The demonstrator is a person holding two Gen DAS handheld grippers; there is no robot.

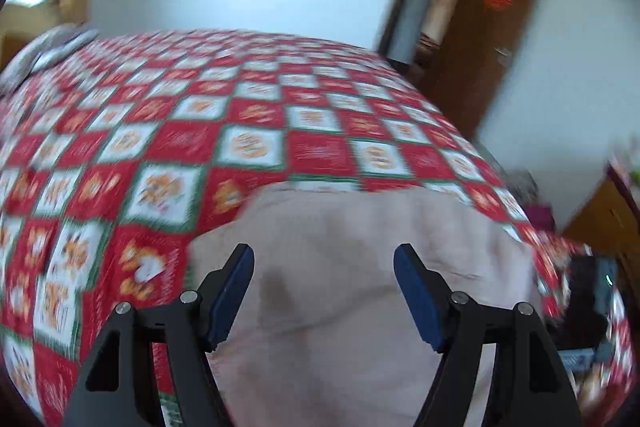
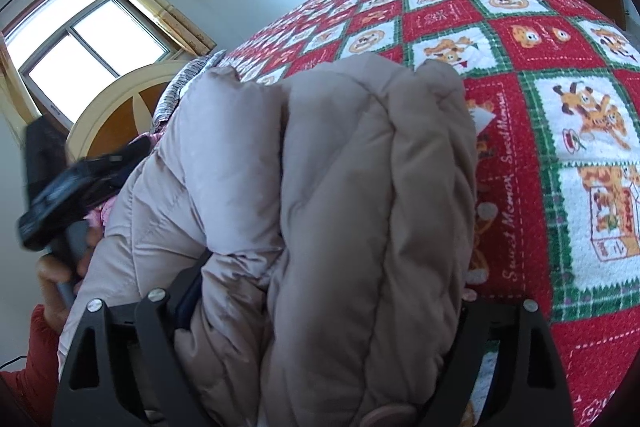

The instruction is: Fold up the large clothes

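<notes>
**Padded jacket, part-folded, on bed**

Right claw [image 2: 320, 319]: jaws wide, stuffed with a thick bunched roll of the jacket [image 2: 360, 187]; both pads are buried in the fabric, probably clamping the bundle so the fold stays put.

Left claw [image 1: 324, 291]: jaws apart, nothing between them, poised over a flat part of the same jacket [image 1: 360, 247], likely seeking a fresh edge.

Jacket: pale beige-pink, quilted, puffy, stitched in channels; a faint darker patch shows between the left claw's pads. It lies at the near edge of the bed.

Bedspread [image 2: 560, 107]: red, white and green cartoon squares.

Beyond: window [image 2: 88, 39], brown door [image 1: 492, 27].
</notes>
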